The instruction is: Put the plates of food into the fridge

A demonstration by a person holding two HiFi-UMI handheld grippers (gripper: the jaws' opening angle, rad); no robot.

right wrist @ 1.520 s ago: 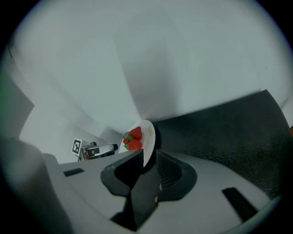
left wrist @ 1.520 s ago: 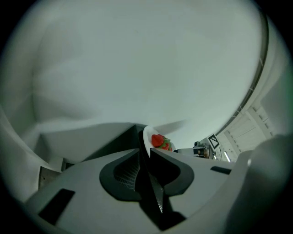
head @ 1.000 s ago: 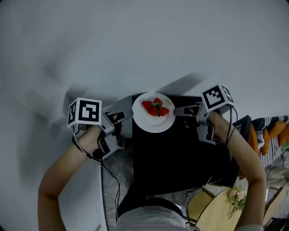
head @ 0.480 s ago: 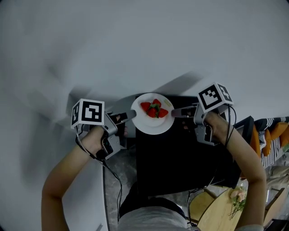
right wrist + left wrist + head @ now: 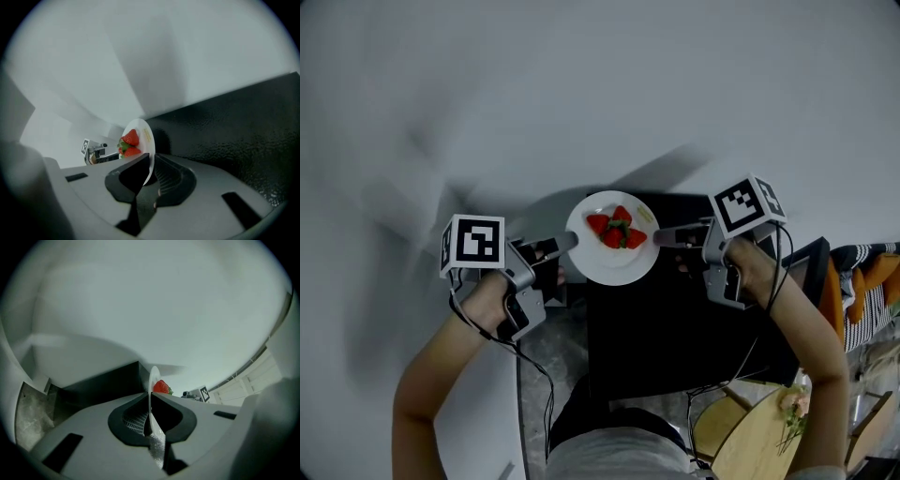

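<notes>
The jaws cover both sides of the round white plate's [image 5: 612, 264] rim. In the left gripper view the plate shows only edge-on, as a thin sliver. The left gripper [image 5: 562, 242] is clamped tight on the plate's left rim, and the right gripper [image 5: 664, 234] is pinched just as tight on its right rim. The plate lies face up between them at the far edge of a black, pebbled surface [image 5: 675, 319]. Whether it rests there cannot be told. Glossy red strawberries [image 5: 617, 229] are heaped at its middle. The pale wall [image 5: 581, 94] behind is blurred.
</notes>
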